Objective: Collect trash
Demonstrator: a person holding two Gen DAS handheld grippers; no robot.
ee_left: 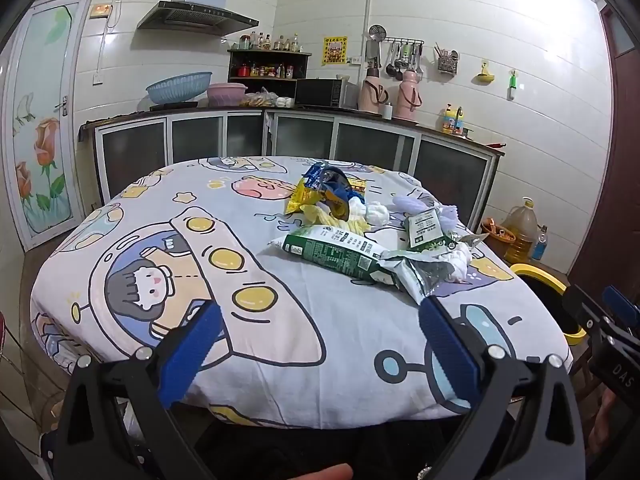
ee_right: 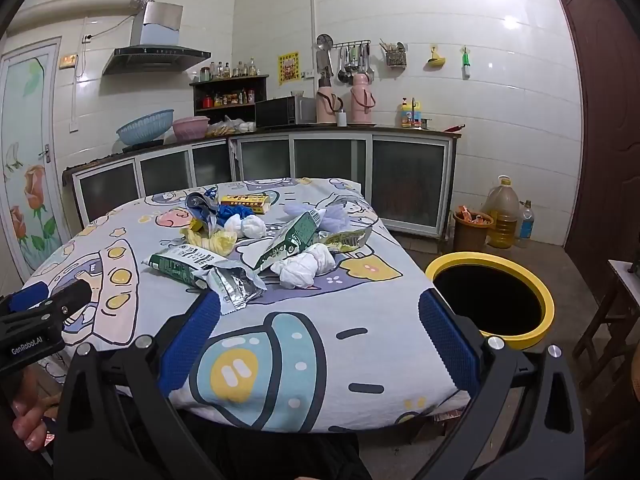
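While both the left gripper (ee_left: 320, 340) and right gripper (ee_right: 320, 332) gape wide and empty, wrappers (ee_right: 188, 266) litter the tabletop's (ee_right: 360, 312) far-right half.

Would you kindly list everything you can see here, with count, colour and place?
table cover: one, cartoon print, over the table
snack wrappers: several, green, yellow, blue, silver, mid-table
crumpled tissues: several wads, white, among the wrappers
yellow box: one, far side of the pile
bin: one, yellow rim, black inside, floor right of table
oil jug: one, amber, by the cabinets
thermoses: two, pink, on the counter
left gripper: fingers blue, open, empty
right gripper: fingers blue, open, empty
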